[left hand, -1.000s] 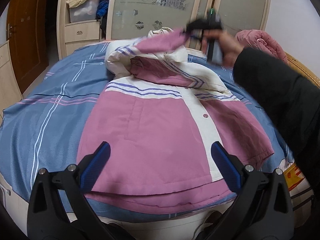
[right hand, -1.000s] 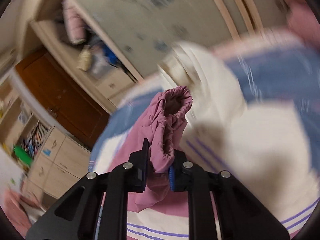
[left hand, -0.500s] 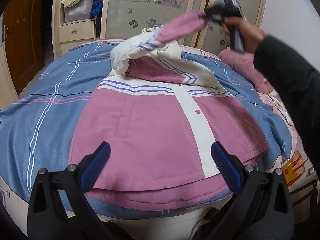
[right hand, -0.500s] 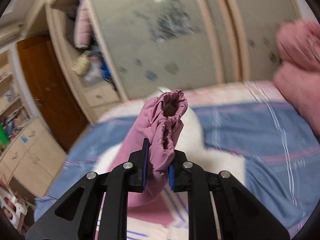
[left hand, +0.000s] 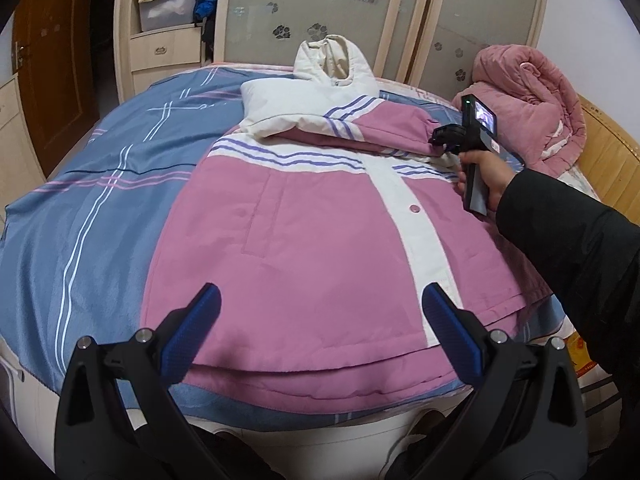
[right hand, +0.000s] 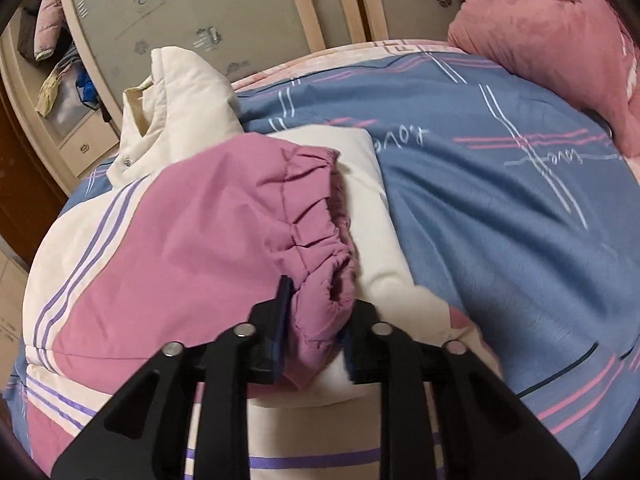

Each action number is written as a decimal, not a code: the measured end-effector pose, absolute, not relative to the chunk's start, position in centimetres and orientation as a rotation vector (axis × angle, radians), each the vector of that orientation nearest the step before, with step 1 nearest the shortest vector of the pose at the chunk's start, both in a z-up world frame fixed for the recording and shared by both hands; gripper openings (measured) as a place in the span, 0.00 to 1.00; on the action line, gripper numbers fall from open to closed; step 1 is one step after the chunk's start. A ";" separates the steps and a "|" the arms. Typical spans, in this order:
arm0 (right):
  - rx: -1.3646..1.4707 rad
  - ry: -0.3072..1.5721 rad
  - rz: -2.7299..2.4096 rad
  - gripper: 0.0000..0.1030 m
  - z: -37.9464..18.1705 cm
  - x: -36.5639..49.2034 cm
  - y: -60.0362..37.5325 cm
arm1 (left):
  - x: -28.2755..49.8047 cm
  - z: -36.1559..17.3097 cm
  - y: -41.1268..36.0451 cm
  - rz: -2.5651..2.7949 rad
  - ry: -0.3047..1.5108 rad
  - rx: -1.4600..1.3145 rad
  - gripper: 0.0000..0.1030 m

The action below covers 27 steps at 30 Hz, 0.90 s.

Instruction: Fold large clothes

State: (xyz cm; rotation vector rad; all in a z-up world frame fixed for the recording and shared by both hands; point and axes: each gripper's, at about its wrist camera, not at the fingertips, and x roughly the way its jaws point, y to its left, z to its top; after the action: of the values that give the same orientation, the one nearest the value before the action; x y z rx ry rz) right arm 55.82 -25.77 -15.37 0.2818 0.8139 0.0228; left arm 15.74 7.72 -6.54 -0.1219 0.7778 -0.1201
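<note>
A pink and white padded jacket (left hand: pixel 320 248) lies front up on the bed, its white collar (left hand: pixel 332 62) at the far end. One sleeve (left hand: pixel 384 130) is folded across the chest, its pink cuff (right hand: pixel 320 264) pointing right. My right gripper (right hand: pixel 316 320) is shut on that cuff, low over the jacket's right shoulder; it also shows in the left wrist view (left hand: pixel 448 138). My left gripper (left hand: pixel 320 320) is open and empty, hovering above the jacket's hem at the near edge of the bed.
The bed has a blue striped cover (left hand: pixel 100 184). A bundled pink quilt (left hand: pixel 528 100) lies at the far right. A wardrobe with sliding doors (left hand: pixel 328 4) and open shelves (left hand: pixel 168 12) stands behind the bed. A wooden door (left hand: pixel 52 60) is at left.
My right gripper has carried the sleeve cuff from high above the collar down and to the right, laying the sleeve across the chest. The left gripper stays open over the hem.
</note>
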 end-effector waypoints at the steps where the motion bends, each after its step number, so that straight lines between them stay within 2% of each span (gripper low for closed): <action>1: 0.301 0.810 0.035 0.34 -15.4 55.6 -25.8 | 15.7 -6.6 7.8 -0.115 0.779 -0.122 0.98; 4: 0.342 0.780 0.042 0.63 -14.2 53.9 -26.5 | 15.3 -6.6 8.0 -0.096 0.782 -0.130 0.98; 5: 0.353 0.762 0.023 0.84 -13.3 52.7 -26.6 | 15.1 -6.6 8.1 -0.089 0.783 -0.134 0.98; 6: 0.378 0.731 -0.008 0.93 -12.2 50.9 -27.1 | 14.9 -6.5 8.1 -0.080 0.783 -0.136 0.98; 9: 0.400 0.689 0.046 0.93 -10.0 45.2 -28.0 | 14.1 -6.3 8.2 -0.057 0.773 -0.138 0.98; 15: 0.260 0.614 0.106 0.99 -6.4 29.4 -26.7 | 12.4 -5.9 8.6 -0.023 0.766 -0.145 0.98; 19: 0.152 0.557 0.072 0.99 -4.9 19.6 -25.2 | 10.8 -5.2 8.2 -0.033 0.725 -0.159 0.98; 27: 0.059 0.498 0.060 0.99 -3.5 10.5 -23.7 | 8.0 -4.1 6.6 -0.042 0.672 -0.163 0.98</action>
State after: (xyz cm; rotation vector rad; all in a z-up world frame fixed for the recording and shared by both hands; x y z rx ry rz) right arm 10.46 -23.67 -3.46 0.0592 0.4980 0.0597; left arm 7.96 6.61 -4.06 -0.1627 0.6724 -0.0417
